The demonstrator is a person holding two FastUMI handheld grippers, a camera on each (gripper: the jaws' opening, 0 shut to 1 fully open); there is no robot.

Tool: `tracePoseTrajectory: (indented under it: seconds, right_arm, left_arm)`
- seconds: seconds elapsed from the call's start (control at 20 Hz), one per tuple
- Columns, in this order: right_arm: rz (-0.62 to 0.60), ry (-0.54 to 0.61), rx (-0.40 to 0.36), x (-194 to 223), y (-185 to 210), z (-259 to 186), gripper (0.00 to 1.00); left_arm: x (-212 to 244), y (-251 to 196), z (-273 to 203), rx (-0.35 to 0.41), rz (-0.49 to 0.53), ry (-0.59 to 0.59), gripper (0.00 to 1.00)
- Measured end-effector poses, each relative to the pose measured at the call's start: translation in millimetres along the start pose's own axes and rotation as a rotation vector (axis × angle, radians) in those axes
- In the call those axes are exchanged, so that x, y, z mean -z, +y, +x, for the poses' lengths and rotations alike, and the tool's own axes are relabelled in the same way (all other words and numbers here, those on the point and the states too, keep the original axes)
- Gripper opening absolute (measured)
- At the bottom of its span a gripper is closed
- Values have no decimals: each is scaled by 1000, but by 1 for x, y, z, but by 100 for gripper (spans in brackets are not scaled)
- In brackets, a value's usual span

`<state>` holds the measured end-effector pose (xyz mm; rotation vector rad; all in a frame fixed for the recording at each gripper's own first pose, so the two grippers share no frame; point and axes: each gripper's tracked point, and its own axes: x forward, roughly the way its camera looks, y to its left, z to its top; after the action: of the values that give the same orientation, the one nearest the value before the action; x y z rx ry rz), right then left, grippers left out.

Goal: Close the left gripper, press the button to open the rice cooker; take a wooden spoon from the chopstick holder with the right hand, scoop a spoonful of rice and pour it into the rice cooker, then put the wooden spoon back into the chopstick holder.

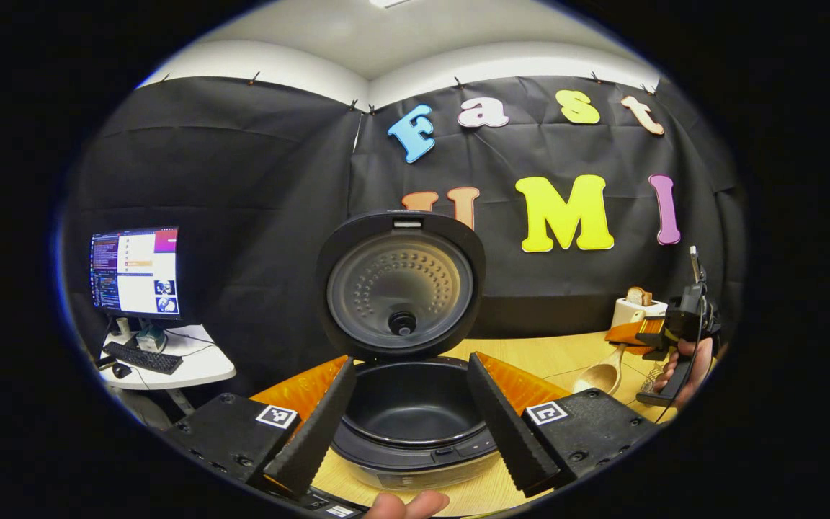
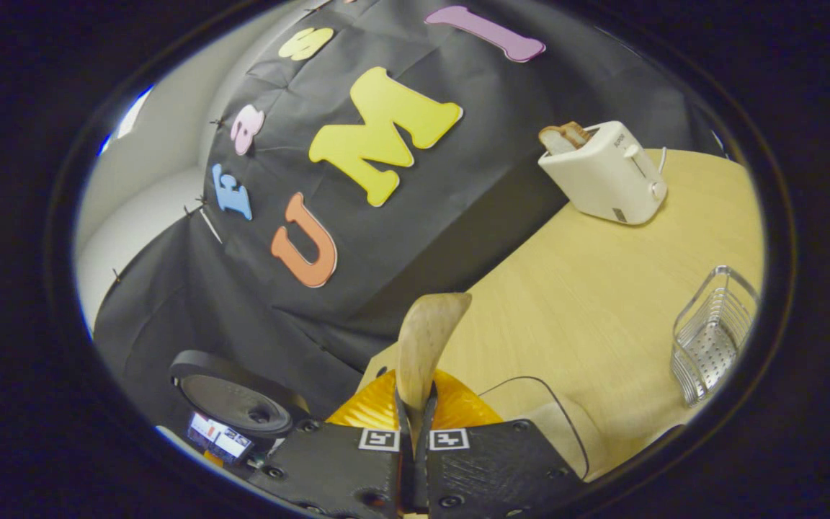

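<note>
My right gripper (image 2: 415, 418) fingers pinch the wooden spoon (image 2: 426, 339) by its handle, bowl forward for scooping. Left gripper (image 1: 408, 411) fingers are spread, framing the open rice cooker (image 1: 415, 404) at the bench's near edge.

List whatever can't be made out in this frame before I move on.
- Rice supply: no rice seen in the left or right gripper view.
- Wooden spoon bowl contents: right gripper view shows it edge-on; in the left gripper view it is too small.
- Rice cooker button: left gripper view, lower front cut off by the edge.
- Chopstick holder far side: cut off at the right gripper view's edge.
</note>
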<state>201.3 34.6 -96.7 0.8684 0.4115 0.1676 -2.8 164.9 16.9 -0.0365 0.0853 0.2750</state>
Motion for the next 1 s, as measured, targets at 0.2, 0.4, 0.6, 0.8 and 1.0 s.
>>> tracePoseTrajectory:
  seconds: [0.2,0.4,0.6,0.8,1.0]
  right_arm:
    - [6,-20,-4,-15,1,-3,0]
    - [9,-33,-30,-25,16,-4,0]
    - [9,-28,-62,-23,42,2,0]
    - [-14,-6,-107,-11,82,14,0]
    - [-32,32,-182,14,137,26,0]
  left_arm:
    - [-1,-4,0,-2,5,-4,99]
    - [-1,1,0,-11,-7,-3,99]
    - [4,9,2,-18,-7,12,99]
    - [13,18,3,-34,-1,34,99]
    - [12,28,0,-43,-14,31,99]
